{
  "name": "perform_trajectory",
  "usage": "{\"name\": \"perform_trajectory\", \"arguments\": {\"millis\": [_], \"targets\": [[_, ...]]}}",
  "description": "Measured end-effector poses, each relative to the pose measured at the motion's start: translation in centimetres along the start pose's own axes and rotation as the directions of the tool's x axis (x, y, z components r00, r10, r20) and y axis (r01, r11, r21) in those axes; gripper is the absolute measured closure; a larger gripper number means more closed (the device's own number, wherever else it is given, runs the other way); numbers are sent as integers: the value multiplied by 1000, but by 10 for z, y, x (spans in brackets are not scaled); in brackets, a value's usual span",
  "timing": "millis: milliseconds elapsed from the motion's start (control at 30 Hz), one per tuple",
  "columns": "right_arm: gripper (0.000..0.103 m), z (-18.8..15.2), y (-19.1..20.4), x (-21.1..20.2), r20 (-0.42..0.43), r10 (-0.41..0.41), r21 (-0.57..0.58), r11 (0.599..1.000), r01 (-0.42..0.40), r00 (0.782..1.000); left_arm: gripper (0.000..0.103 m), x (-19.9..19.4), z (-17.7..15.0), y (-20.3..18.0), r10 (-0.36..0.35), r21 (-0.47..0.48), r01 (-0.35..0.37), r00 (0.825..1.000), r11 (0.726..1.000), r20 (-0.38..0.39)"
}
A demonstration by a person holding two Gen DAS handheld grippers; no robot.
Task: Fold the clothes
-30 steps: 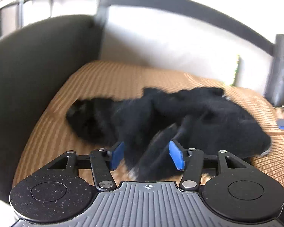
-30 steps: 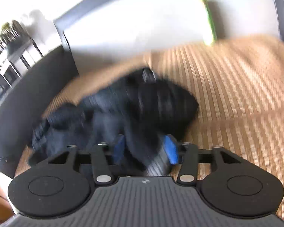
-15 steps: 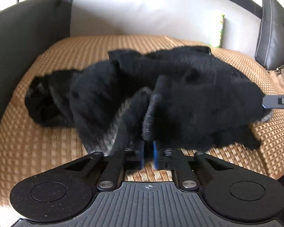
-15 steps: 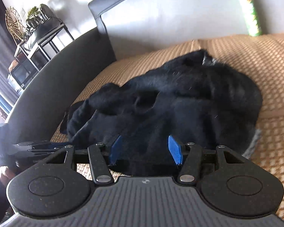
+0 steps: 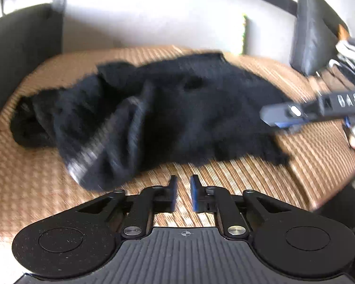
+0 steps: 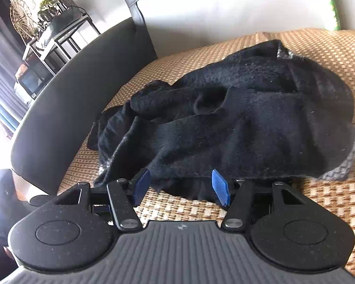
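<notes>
Garment in a loose black heap on the sofa seat, both tools empty.

Knit [image 6: 236, 123] looks soft, thick and fuzzy, so I judge it light, limp and quick to slump; it lies crumpled across the woven mat [image 5: 30, 189], from near the dark armrest at the seat's left edge toward the middle, with a ribbed grey-edged hem [image 5: 94, 151] spilling toward the front edge. Left tool [image 5: 182, 193] has just been opening; its jaws stand narrowly apart over bare mat, nothing between them. Right tool [image 6: 181, 187] is about half open at the cloth's near edge, pads not pressing, though a fold may lie between them. That hem, or a seam, seems the surest place to pinch; the fluffy bulk would bunch and slip. Blur hides the finer folds.
</notes>
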State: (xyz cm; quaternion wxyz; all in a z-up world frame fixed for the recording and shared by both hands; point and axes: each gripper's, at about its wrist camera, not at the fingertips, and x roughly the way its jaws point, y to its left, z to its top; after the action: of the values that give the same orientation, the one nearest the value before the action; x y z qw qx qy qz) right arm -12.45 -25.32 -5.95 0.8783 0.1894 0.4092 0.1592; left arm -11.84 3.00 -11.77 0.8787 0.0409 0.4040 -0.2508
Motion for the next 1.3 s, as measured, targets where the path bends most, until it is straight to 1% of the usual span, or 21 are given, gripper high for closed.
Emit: {"name": "perform_trajectory", "arguments": {"millis": [33,100,167,200,267,333,367,400,433,467,500,567,633,700,767,833,933,1000,1100,1167,1300], "targets": [[40,2,-3,-3,7,-8,3,1000,8,1000,71,-3,6,3,21,-7,-21,999,1000,24],[37,8,-9,-9,25,-23,18,1000,22,999,60,-1,20,11,57,-33,-56,997,998,59],[37,12,-15,-12,37,-25,35,999,24,999,51,4,34,17,81,-46,-78,994,996,78],[37,12,-17,-12,39,-25,42,999,24,999,47,10,37,18,90,-42,-87,993,995,70],[36,11,-19,-10,35,-25,54,998,23,999,42,21,44,19,108,-32,-107,993,994,55],[36,7,-18,-7,20,-20,60,998,19,1000,42,29,47,20,115,-19,-114,993,993,33],[36,5,-18,-5,12,-19,60,998,18,1000,43,32,46,20,110,-16,-110,994,994,17],[36,2,-17,-3,4,-17,58,998,17,1000,49,34,45,20,94,-15,-94,996,995,-2],[36,-1,-16,-1,-4,-16,57,998,16,1000,65,35,45,20,69,-19,-70,997,997,-22],[36,-3,-15,2,-13,-15,55,998,16,1000,90,38,46,22,56,-24,-57,998,998,-39],[36,-6,-14,4,-22,-16,51,999,17,1000,99,40,47,23,43,-29,-45,997,999,-56],[36,-11,-10,8,-33,-23,43,999,24,999,103,43,52,26,19,-57,-23,997,998,-77],[36,-17,-4,12,-41,-26,27,999,27,999,103,42,58,30,-6,-101,-2,997,995,-83],[36,-25,7,15,-47,-26,-3,1000,26,999,103,30,67,34,-59,-155,51,997,987,-47],[36,-32,20,18,-42,-4,-15,1000,3,999,103,14,77,30,-101,-163,98,995,982,-11],[36,-37,34,20,-33,27,-12,1000,-27,999,103,3,85,22,-125,-139,124,992,982,4],[27,-42,59,25,9,66,17,998,-67,998,103,-6,93,9,-173,-124,172,985,977,-1],[27,-45,77,30,39,75,37,996,-77,996,103,-7,97,3,-191,-121,188,982,975,-13],[26,-44,95,38,80,38,105,993,-47,996,103,-5,98,-6,-201,-98,197,979,976,-39],[22,-44,102,40,117,1,158,987,-20,993,103,-3,98,-11,-202,-75,198,978,977,-53],[19,-50,111,36,207,-69,206,978,26,976,103,-5,97,-16,-211,-55,208,975,977,-65]]}}
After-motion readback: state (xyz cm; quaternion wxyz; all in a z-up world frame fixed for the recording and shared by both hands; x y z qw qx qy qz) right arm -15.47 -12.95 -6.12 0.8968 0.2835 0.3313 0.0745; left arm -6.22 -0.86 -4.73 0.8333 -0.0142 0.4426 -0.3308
